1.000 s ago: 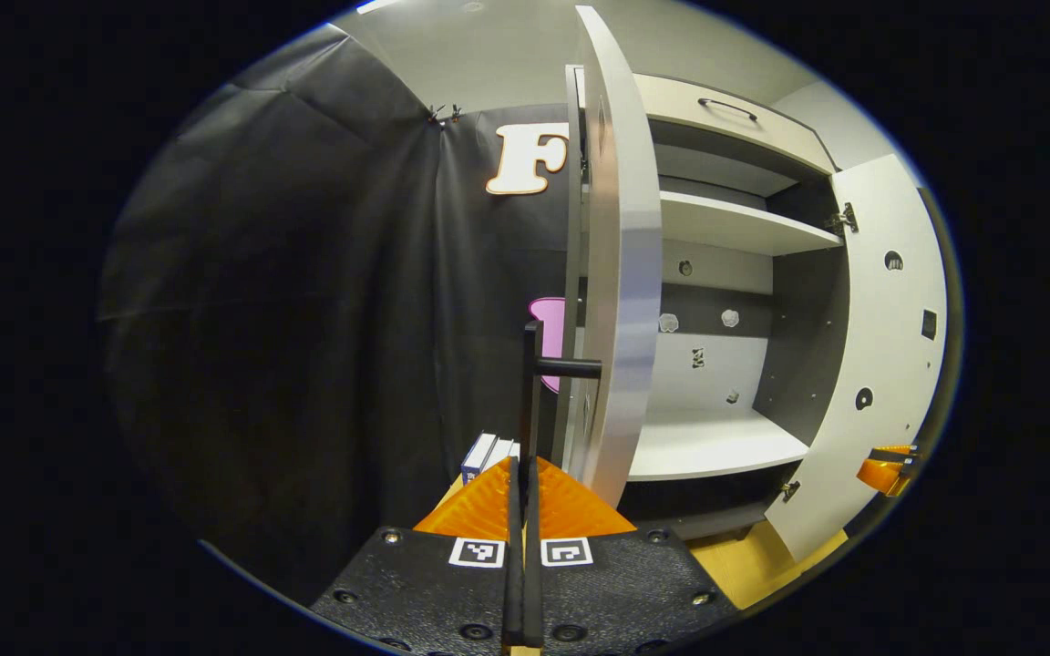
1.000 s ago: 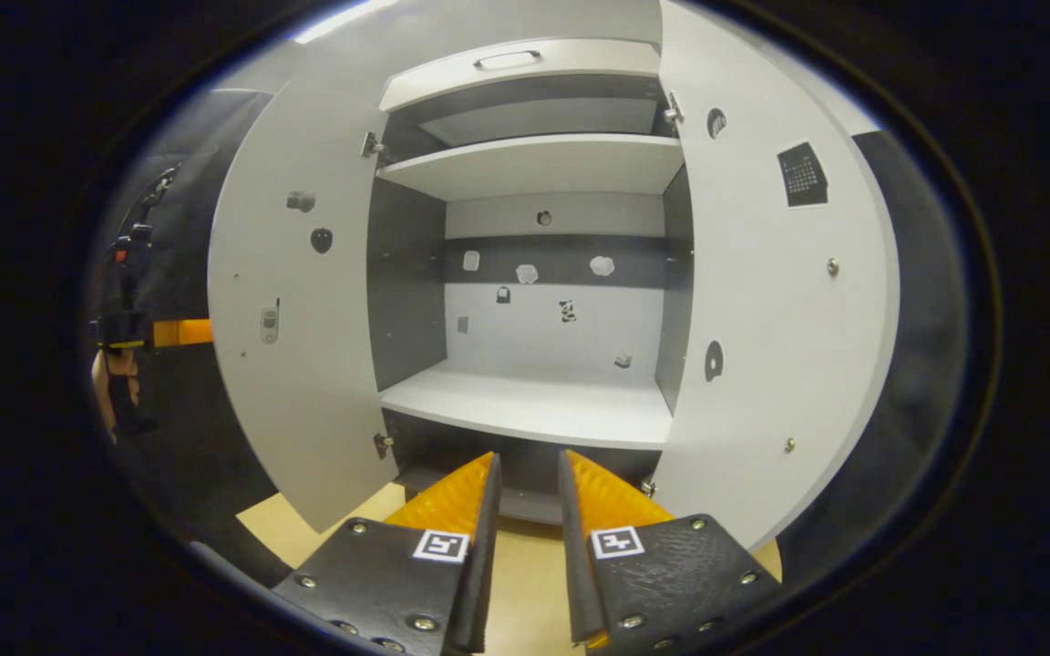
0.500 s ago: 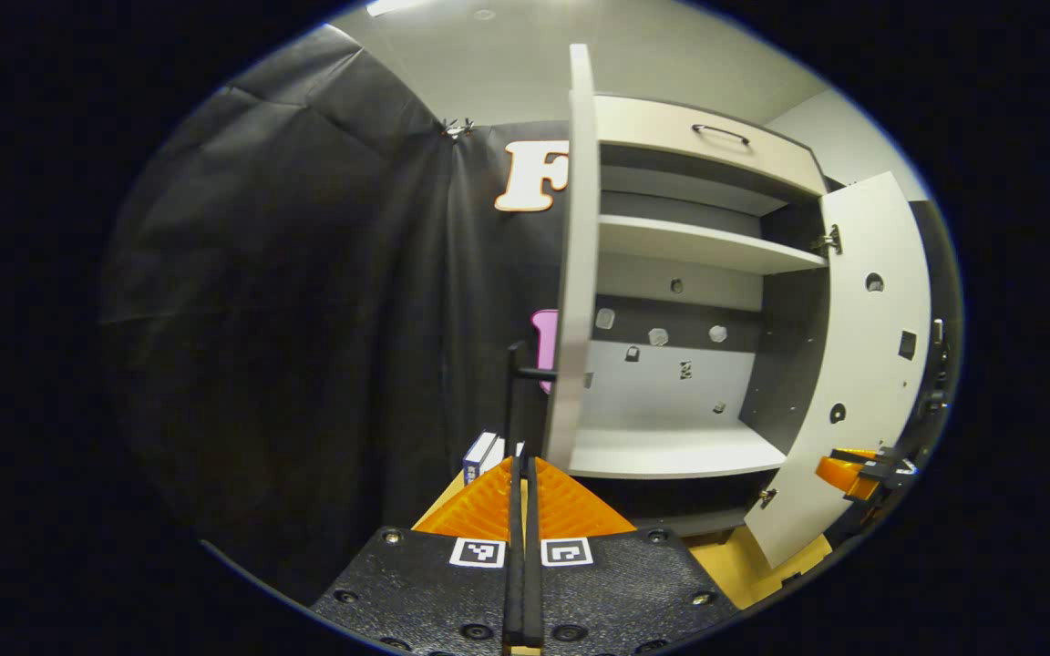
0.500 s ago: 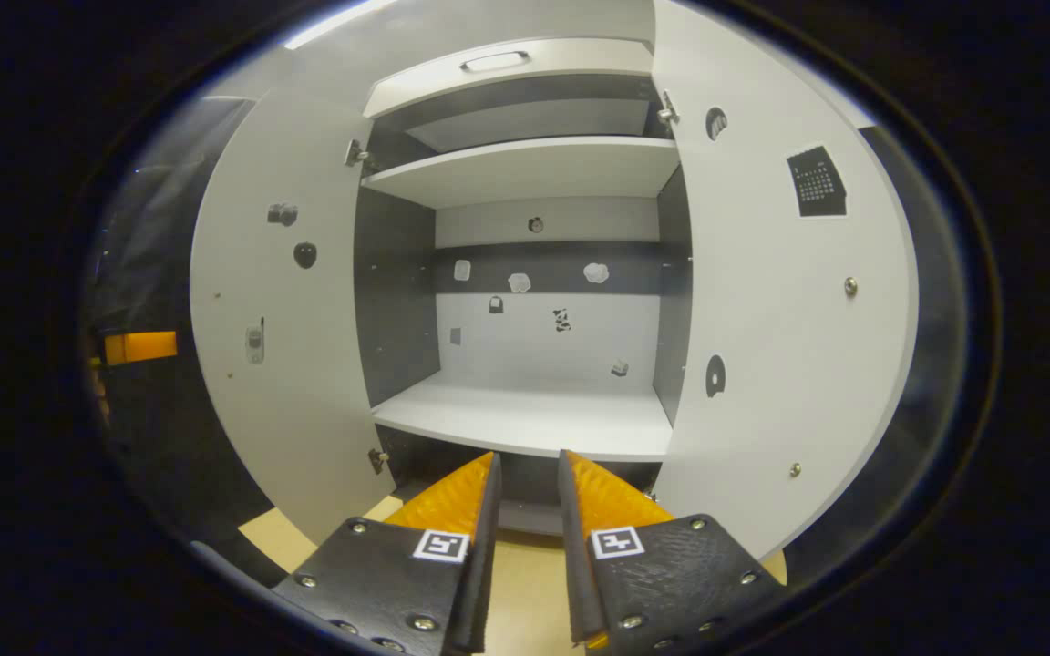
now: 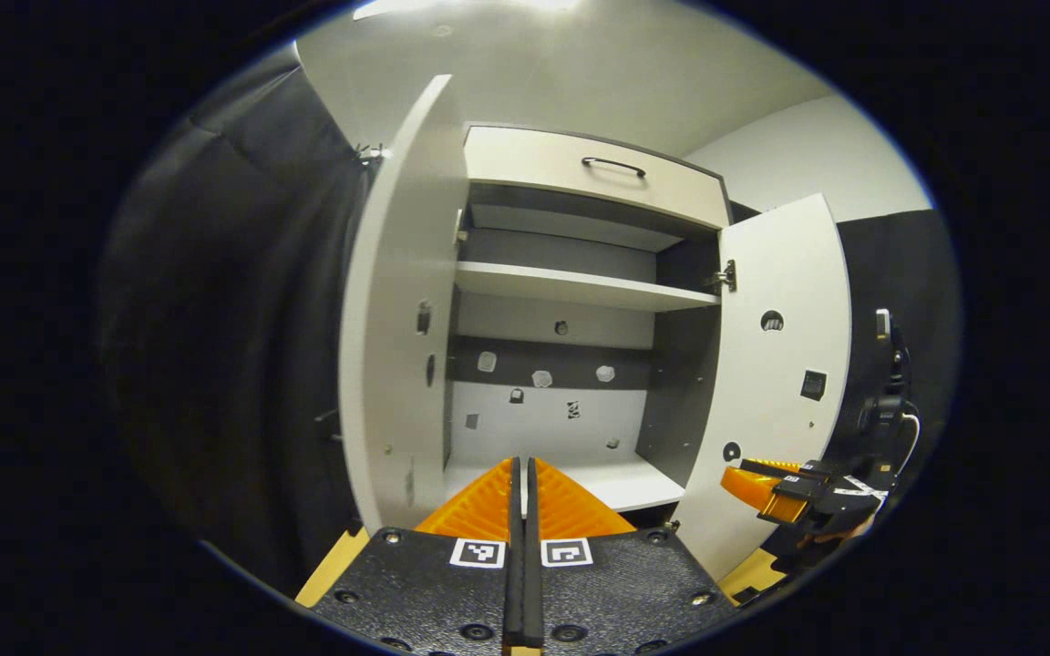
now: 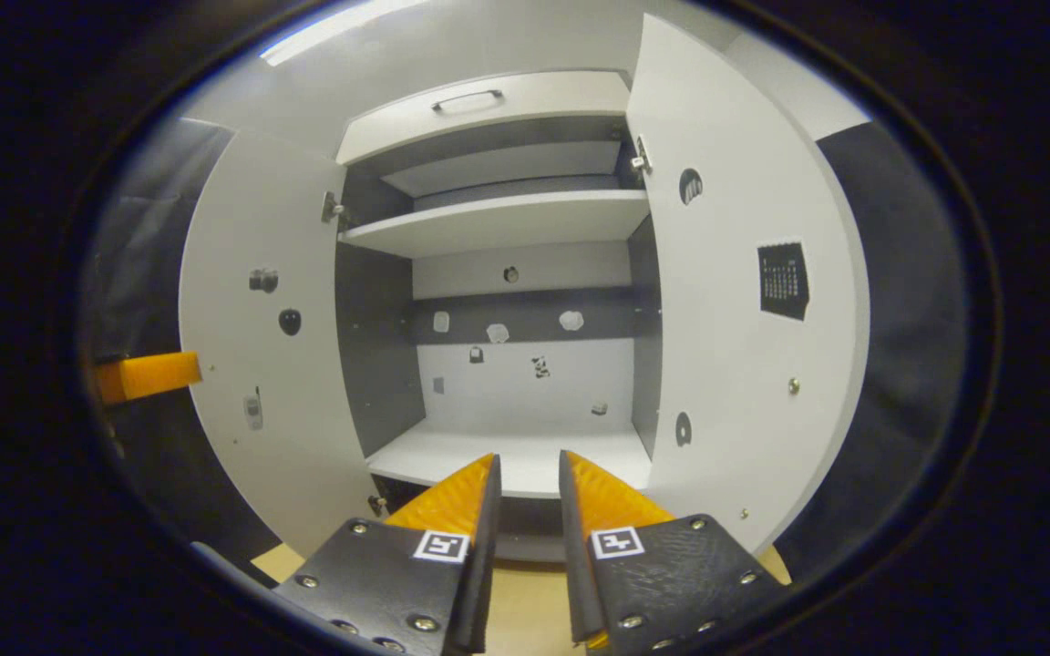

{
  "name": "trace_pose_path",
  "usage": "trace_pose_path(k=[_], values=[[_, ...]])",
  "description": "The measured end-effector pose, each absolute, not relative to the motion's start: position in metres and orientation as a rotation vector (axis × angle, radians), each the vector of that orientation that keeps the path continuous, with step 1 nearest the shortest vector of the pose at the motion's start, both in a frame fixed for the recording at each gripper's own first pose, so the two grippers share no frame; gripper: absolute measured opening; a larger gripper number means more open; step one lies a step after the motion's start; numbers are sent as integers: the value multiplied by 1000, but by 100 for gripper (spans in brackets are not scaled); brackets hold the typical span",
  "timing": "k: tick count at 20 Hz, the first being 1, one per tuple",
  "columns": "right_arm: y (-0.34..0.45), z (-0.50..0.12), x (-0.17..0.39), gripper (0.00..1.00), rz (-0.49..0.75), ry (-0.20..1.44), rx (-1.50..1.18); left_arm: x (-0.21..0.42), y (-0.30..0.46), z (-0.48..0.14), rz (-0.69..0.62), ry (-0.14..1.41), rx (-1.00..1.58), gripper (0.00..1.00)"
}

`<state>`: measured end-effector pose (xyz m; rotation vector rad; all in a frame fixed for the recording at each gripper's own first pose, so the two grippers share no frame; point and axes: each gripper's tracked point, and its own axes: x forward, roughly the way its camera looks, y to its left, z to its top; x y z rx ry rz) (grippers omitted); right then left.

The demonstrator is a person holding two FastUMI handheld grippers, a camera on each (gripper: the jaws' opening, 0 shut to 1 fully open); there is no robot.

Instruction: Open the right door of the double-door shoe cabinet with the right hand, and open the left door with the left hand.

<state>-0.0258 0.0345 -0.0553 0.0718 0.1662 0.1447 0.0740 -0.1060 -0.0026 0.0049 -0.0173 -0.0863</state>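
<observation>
1. Left gripper view puts our left gripper (image 5: pixel 522 483) at the bottom centre, its orange fingers pressed flat together with nothing between them and no part of the cabinet touched.
2. Our right gripper (image 6: pixel 527 483) holds its orange fingers a narrow gap apart, gripping nothing; in the left gripper view it appears again at the lower right (image 5: pixel 766 480), just beside the bottom outer edge of the right door.
3. Beyond both sets of tips stands the shoe cabinet (image 5: pixel 580 301), and we see it wide open.
4. Its left door (image 5: pixel 402 310) is swung out past the cabinet's left edge, inner face toward us; the right door (image 5: pixel 776 364) is swung out on the other side.
5. Inside, we find an upper shelf (image 6: pixel 498 223) and a lower shelf (image 6: pixel 516 460), both bare boards.
6. Small stickers (image 6: pixel 498 333) dot the back panel, and a few more sit on the doors' inner faces.
7. Above the opening runs a top drawer (image 5: pixel 593 173), closed, with a dark handle.
8. A second ago our left fingers were clamped on the left door's black handle and the door stood edge-on to us; now they are off it, and we see the door's inner face.
</observation>
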Motion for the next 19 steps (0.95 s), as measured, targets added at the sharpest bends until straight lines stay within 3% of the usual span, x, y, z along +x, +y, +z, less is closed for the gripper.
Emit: trace_pose_path(k=[2, 3, 5, 6, 7, 9, 10, 11, 13, 14, 15, 19], values=[[36, -37, -27, 33, 132, 129, 93, 87, -120, -4, -121, -21, 26, 0], [37, -31, -27, 38, 125, 113, 103, 95, -128, -4, -135, -23, 31, 1], [40, -18, -30, 34, 115, 86, 125, 107, -142, -5, -159, -28, 27, 6], [41, -13, -31, 41, 115, 74, 127, 111, -147, -7, -170, -24, 25, 2], [43, -10, -32, 47, 117, 66, 122, 115, -153, -11, -184, -19, 24, 4], [40, -7, -34, 66, 95, 52, 102, 121, -158, -13, -194, -13, 36, 21], [41, -5, -35, 63, 95, 49, 104, 123, -160, -15, -196, -10, 45, 30], [42, -4, -36, 71, 94, 49, 111, 125, -162, -15, -201, -12, 52, 44], [42, -3, -34, 72, 94, 47, 124, 127, -166, -13, -214, -30, 55, 72], [42, -4, -30, 92, 92, 41, 125, 127, -166, -11, -211, -40, 51, 86], [41, -1, -35, 96, 89, 36, 123, 126, -166, -8, -211, -49, 49, 98], [39, 5, -37, 100, 88, 19, 116, 128, -169, -7, -202, -53, 57, 99]])
